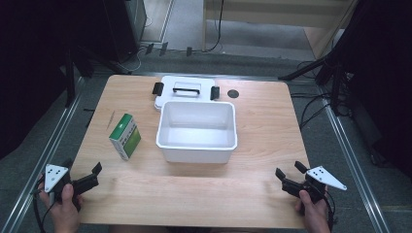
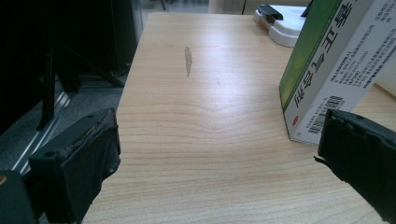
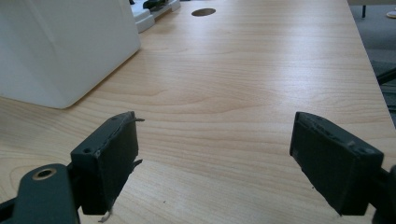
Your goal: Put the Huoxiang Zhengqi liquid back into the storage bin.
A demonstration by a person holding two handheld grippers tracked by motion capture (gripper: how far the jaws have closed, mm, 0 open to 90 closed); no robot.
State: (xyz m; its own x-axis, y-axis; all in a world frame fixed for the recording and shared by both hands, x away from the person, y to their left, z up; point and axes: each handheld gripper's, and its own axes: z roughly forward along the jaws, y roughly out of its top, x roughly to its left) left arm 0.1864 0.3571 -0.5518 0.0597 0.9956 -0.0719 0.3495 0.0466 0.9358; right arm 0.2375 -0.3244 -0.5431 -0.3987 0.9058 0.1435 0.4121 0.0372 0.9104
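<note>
I see a green and white box (image 1: 125, 136) with black print and a barcode, a plain white tub (image 1: 197, 131), and a white lid (image 1: 184, 91) with black clips. My table (image 1: 194, 189) is pale wood grain. Both grippers have black jaws and grey plates.
</note>
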